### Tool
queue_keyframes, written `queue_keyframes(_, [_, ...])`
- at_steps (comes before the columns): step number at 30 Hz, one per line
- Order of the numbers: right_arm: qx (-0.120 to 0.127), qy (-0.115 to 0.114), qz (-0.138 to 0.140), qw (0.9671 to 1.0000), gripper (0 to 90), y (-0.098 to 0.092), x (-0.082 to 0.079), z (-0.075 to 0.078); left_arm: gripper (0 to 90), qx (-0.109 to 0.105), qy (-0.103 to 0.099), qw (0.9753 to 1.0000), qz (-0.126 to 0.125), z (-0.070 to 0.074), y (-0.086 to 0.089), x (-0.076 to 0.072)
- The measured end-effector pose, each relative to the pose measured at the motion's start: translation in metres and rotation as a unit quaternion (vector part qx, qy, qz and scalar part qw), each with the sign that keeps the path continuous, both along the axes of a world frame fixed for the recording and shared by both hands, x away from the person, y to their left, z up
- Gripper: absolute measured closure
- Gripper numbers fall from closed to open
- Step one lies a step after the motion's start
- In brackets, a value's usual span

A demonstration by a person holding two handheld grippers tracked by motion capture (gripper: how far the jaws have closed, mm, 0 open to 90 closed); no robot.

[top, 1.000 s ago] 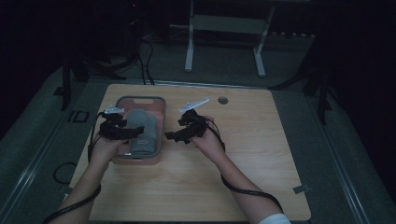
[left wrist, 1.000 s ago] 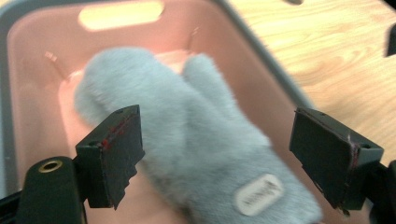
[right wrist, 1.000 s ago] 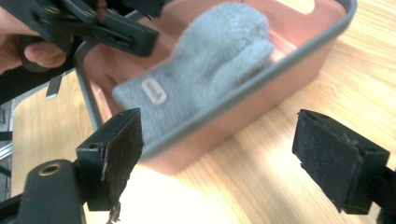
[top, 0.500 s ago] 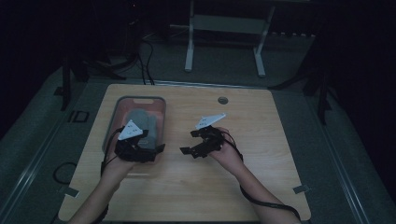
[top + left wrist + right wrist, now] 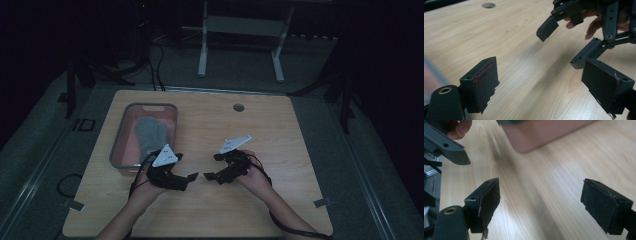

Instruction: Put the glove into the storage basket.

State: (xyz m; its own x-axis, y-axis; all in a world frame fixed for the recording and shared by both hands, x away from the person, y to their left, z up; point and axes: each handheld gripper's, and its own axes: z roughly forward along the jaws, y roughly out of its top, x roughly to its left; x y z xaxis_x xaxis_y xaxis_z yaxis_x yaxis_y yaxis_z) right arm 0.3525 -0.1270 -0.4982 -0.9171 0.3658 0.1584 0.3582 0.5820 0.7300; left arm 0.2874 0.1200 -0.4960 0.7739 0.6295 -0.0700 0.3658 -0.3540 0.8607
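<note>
My two tongs hang over the near middle of the table (image 5: 280, 130), tips turned toward each other across a small gap of bare wood: the left gripper (image 5: 189, 177) with its jaws spread wide and nothing between them, and the right gripper (image 5: 210, 176) likewise spread wide and empty. In the left gripper view my own pads (image 5: 482, 83) stand far apart over plain wood grain, with the other tool's jaws beyond them at the upper right; in the right gripper view the pads (image 5: 487, 200) are just as far apart, and the blurred reddish corner of the tray (image 5: 541, 133) sits ahead at the top. The thing that matters lies to the left and farther off: the grey-rimmed tray (image 5: 118, 145) with a pinkish floor, standing on the left part of the table, its long side running near to far. Inside it lies the grey glove (image 5: 150, 135), flat and roughly lengthwise along the tray, cuff or fingers I cannot tell apart in this dim light. Its near end is just beside my left hand (image 5: 150, 182), so my left tongs are clearly the nearer pair; the right would have to cross over the left to reach it. I judge that any grasp on the glove means swinging left and away, over the tray's near rim. A small round hole (image 5: 238, 107) sits far off, near the table's far edge.
</note>
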Motion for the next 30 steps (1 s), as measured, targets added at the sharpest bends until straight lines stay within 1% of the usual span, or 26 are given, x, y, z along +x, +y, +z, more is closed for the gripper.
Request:
queue_keyframes(1, [-0.002,0.004,-0.003,1.0000,15.8,-0.007,-0.003,-0.007,14.4,-0.001,-0.008,0.9999,-0.011,-0.007,-0.005,-0.001])
queue_keyframes(2, [-0.001,0.006,-0.001,1.0000,15.8,-0.011,-0.004,-0.010,14.4,-0.001,-0.008,0.9998,-0.018,-0.010,-0.007,-0.001])
queue_keyframes(3, [-0.003,0.005,-0.003,1.0000,15.8,-0.014,-0.005,-0.014,14.4,-0.009,-0.005,0.9997,-0.024,-0.013,-0.010,-0.002])
queue_keyframes(4, [-0.007,0.007,-0.004,0.9999,15.8,-0.018,-0.007,-0.017,14.4,-0.010,0.001,0.9995,-0.029,-0.016,-0.013,-0.002])
queue_keyframes(6, [-0.019,0.008,-0.013,0.9997,15.7,-0.026,-0.010,-0.023,14.4,-0.009,0.005,0.9992,-0.038,-0.023,-0.019,-0.003])
queue_keyframes(8, [-0.023,0.011,-0.020,0.9995,15.8,-0.033,-0.013,-0.028,14.4,-0.007,0.006,0.9988,-0.047,-0.029,-0.025,-0.003])
queue_keyframes(9, [-0.021,0.011,-0.022,0.9995,15.8,-0.038,-0.014,-0.031,14.4,-0.005,0.008,0.9988,-0.049,-0.031,-0.027,-0.003])
queue_keyframes(11, [-0.017,0.012,-0.021,0.9996,15.8,-0.045,-0.017,-0.034,14.4,-0.007,0.009,0.9985,-0.053,-0.036,-0.032,-0.004])
queue_keyframes(12, [-0.016,0.010,-0.019,0.9996,15.8,-0.049,-0.019,-0.035,14.4,-0.007,0.009,0.9985,-0.053,-0.036,-0.032,-0.004])
queue_keyframes(13, [-0.014,0.008,-0.017,0.9997,15.8,-0.052,-0.020,-0.036,14.4,-0.004,0.009,0.9984,-0.055,-0.039,-0.036,-0.004])
queue_keyframes(14, [-0.014,0.008,-0.017,0.9997,15.8,-0.052,-0.020,-0.036,14.4,-0.004,0.009,0.9984,-0.055,-0.039,-0.036,-0.004])
queue_keyframes(15, [-0.010,0.007,-0.014,0.9998,15.8,-0.061,-0.023,-0.038,14.3,-0.001,0.011,0.9983,-0.058,-0.042,-0.039,-0.005])
queue_keyframes(18, [-0.001,0.001,-0.012,0.9999,15.8,-0.071,-0.026,-0.040,14.3,-0.003,0.012,0.9981,-0.061,-0.045,-0.041,-0.005])
queue_keyframes(21, [0.013,-0.003,-0.021,0.9997,15.8,-0.081,-0.030,-0.042,14.4,-0.002,0.013,0.9980,-0.062,-0.048,-0.044,-0.006])
queue_keyframes(23, [0.014,-0.004,-0.024,0.9996,15.8,-0.088,-0.031,-0.045,14.4,-0.001,0.013,0.9980,-0.061,-0.050,-0.045,-0.006])
queue_keyframes(24, [0.015,-0.008,-0.024,0.9996,15.8,-0.091,-0.032,-0.046,14.4,-0.001,0.014,0.9980,-0.062,-0.051,-0.045,-0.007])
queue_keyframes(27, [0.006,-0.013,-0.023,0.9996,15.8,-0.098,-0.036,-0.049,14.3,0.000,0.017,0.9978,-0.064,-0.053,-0.047,-0.008])
queue_keyframes(29, [0.006,-0.010,-0.027,0.9996,15.5,-0.103,-0.038,-0.050,14.3,0.003,0.015,0.9977,-0.066,-0.055,-0.048,-0.009])
queue_keyframes(30, [0.006,-0.009,-0.030,0.9995,15.5,-0.106,-0.039,-0.051,14.3,0.003,0.018,0.9976,-0.067,-0.055,-0.048,-0.009])
